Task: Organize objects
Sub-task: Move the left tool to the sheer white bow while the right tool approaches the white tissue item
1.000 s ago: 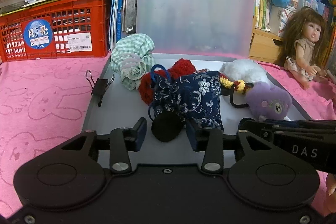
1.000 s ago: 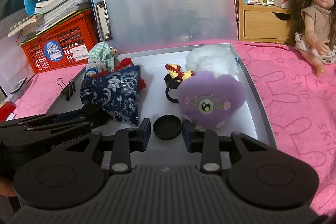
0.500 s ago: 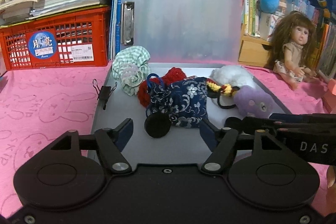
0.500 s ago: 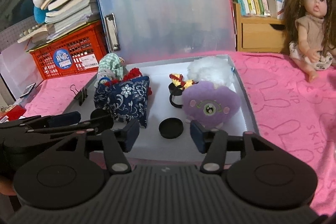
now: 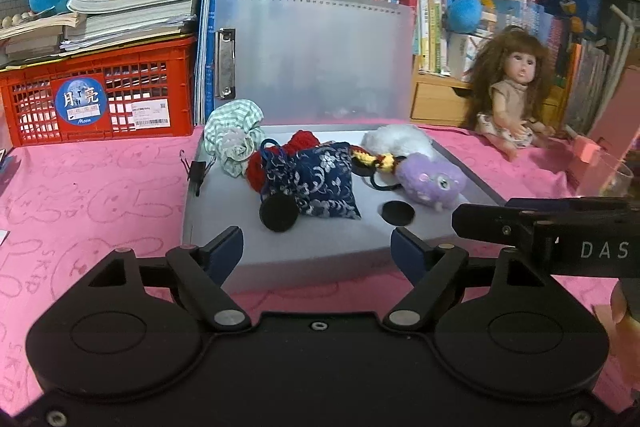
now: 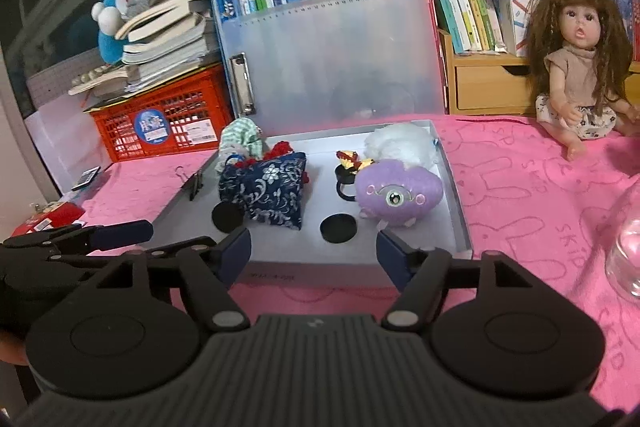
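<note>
A grey tray (image 5: 320, 251) (image 6: 456, 203) on the pink cloth holds a blue floral pouch (image 5: 320, 183) (image 6: 268, 187), a green checked cloth (image 5: 234, 139), a red knit piece (image 5: 300, 141), a white fluffy toy (image 6: 400, 145), a purple plush (image 5: 428, 179) (image 6: 396, 193) and two black round lids (image 5: 279, 213) (image 5: 397, 213) (image 6: 338, 228) (image 6: 228, 217). My left gripper (image 5: 318, 253) is open and empty in front of the tray. My right gripper (image 6: 314, 253) is open and empty, also in front of the tray.
A clear clipboard (image 5: 316, 59) stands behind the tray. A red crate (image 5: 100, 95) under stacked books is at the back left. A binder clip (image 5: 196, 171) lies left of the tray. A doll (image 6: 576, 67) sits at the right, a glass (image 6: 628, 247) nearer.
Both grippers have opened, released the black lids onto the tray and pulled back toward the tray's front edge.
</note>
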The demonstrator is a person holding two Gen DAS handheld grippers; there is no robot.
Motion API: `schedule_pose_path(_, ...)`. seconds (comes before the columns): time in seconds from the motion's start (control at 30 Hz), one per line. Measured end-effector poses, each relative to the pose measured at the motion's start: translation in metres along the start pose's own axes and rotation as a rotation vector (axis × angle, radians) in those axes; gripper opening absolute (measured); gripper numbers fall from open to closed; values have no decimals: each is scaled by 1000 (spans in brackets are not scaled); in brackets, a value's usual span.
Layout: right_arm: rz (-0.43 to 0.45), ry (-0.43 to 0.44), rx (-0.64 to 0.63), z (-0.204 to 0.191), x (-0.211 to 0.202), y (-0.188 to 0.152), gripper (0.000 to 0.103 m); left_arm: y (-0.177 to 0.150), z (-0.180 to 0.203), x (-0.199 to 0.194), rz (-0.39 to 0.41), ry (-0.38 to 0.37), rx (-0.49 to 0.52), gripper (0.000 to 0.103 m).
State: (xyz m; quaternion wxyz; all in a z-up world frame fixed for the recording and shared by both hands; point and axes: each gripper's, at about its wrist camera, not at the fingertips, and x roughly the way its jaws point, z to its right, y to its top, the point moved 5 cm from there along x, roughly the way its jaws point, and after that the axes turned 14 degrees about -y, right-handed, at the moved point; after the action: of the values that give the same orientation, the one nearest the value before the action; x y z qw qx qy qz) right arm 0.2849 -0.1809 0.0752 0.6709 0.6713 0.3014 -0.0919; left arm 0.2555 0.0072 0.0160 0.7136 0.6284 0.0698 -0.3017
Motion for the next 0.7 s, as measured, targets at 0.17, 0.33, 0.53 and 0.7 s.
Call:
schedule_pose_path(0.17, 41, 3, -35, -3, -22, -7, 83, -7, 7, -20, 13, -26, 7, 81)
schedule_pose_path(0.33, 72, 11, -73, -5, -43, -14, 84, -15, 13, -40, 20, -52, 16, 82)
schedule_pose_path(0.53, 88, 34, -95, -9, -62, -24, 85, -26, 20, -62, 26, -64, 41, 83)
schedule_pose_path(0.7, 88, 47, -105, -11, -74, -35, 87, -38, 23, -76, 19, -81, 38, 84)
